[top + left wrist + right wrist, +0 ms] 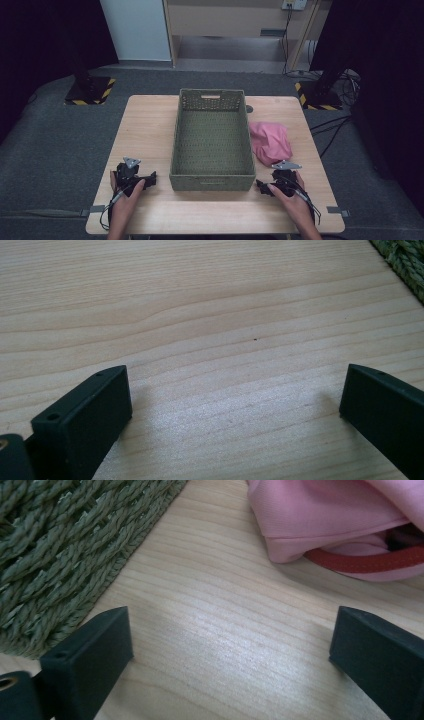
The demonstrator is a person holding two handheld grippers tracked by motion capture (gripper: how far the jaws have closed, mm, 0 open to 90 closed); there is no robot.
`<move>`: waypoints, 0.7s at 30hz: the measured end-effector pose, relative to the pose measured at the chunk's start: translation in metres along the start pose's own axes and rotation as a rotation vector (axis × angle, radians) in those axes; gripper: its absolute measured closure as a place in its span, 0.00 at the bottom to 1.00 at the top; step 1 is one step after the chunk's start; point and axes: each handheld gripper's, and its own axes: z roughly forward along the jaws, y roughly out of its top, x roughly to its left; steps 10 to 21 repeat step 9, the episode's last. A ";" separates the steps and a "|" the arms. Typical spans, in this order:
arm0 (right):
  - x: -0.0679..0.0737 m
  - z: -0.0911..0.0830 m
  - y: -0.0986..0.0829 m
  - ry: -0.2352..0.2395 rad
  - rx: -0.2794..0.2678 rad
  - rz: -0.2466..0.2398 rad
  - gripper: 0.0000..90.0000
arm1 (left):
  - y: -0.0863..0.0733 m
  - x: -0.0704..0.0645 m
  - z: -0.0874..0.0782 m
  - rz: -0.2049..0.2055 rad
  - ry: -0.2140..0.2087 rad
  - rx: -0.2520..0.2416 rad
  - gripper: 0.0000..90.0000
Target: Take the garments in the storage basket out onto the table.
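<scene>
A green woven basket [176, 145] stands empty in the middle of the wooden table [145, 130]. To its right lies a crumpled pink cloth [271, 141] with a red trim [370, 562]. My left gripper [148, 179] rests on the table left of the basket's near corner, its jaws open over bare wood [235, 385]. My right gripper [263, 187] rests right of the basket's near corner, just short of the cloth, open with nothing between its jaws [230, 640]. The basket's woven wall [65, 550] is at the left of the right gripper view.
The table's near edge [215, 231] lies just behind both hands. Two black stands with yellow-striped bases [90, 90] [320, 95] flank the far corners on the grey floor. A wooden cabinet [235, 20] stands beyond the table.
</scene>
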 end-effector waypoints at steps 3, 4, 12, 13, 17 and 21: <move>0.003 0.002 -0.002 -0.013 -0.015 -0.010 0.01 | 0.000 0.000 0.000 0.000 0.000 0.000 0.00; 0.003 0.003 -0.003 -0.022 -0.021 -0.014 0.01 | 0.000 0.000 0.000 0.000 0.000 0.000 0.00; 0.003 0.003 -0.003 -0.022 -0.021 -0.014 0.00 | 0.000 0.000 0.000 0.000 0.000 0.000 0.00; 0.003 0.003 -0.003 -0.022 -0.021 -0.014 0.00 | 0.000 0.000 0.000 0.000 0.000 0.000 0.00; 0.003 0.003 -0.003 -0.022 -0.021 -0.014 0.00 | 0.000 0.000 0.000 0.000 0.000 0.000 0.00; 0.003 0.003 -0.003 -0.022 -0.021 -0.014 0.00 | 0.000 0.000 0.000 0.000 0.000 0.000 0.00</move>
